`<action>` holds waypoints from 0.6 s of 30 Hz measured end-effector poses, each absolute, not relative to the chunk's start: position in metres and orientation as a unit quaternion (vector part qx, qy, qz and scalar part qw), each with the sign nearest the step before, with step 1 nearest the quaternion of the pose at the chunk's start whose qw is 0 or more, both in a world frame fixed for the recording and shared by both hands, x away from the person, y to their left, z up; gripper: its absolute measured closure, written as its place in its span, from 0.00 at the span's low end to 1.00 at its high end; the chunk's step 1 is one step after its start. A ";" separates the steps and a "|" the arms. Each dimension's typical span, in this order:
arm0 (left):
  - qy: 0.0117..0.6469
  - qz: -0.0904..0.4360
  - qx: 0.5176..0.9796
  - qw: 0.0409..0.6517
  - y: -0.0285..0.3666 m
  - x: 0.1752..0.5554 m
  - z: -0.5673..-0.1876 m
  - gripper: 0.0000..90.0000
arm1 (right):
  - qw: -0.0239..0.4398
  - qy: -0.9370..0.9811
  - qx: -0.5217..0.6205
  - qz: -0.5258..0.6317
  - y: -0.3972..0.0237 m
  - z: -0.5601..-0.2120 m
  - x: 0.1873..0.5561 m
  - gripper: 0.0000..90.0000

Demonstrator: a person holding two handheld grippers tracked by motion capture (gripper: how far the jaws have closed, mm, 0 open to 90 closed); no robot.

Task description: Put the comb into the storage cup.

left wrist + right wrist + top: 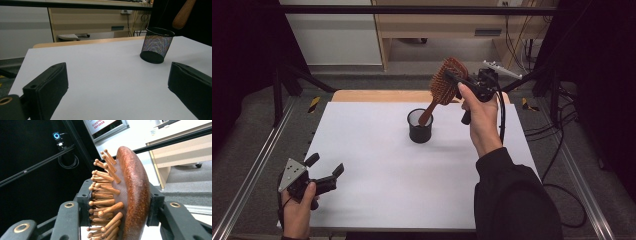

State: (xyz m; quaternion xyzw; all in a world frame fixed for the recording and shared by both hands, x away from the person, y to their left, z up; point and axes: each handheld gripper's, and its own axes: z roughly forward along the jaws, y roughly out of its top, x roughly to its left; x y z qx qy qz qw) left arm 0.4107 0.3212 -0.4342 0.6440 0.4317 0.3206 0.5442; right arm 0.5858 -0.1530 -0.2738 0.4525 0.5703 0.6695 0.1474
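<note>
Right gripper (456,79) clamped on head of wooden hairbrush (442,89), raised at far right, handle angled down over rim of black mesh cup (420,126) mid-table. Left gripper (325,167) spread wide, holding nothing, near left corner of white table (377,165).

Dim, dark-edged room; the white worktop (377,165) is evenly lit with soft shadows. Close bristles look slightly blurred.
</note>
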 end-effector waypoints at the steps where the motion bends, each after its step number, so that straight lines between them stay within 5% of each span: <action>1: 0.432 0.320 0.644 0.544 0.321 0.411 -0.434 0.04 | 0.148 0.572 0.456 0.665 -0.151 -0.274 0.592 0.58; 18: 0.421 0.322 0.642 0.554 0.324 0.414 -0.435 0.03 | 0.162 0.566 0.467 0.660 -0.143 -0.289 0.618 0.58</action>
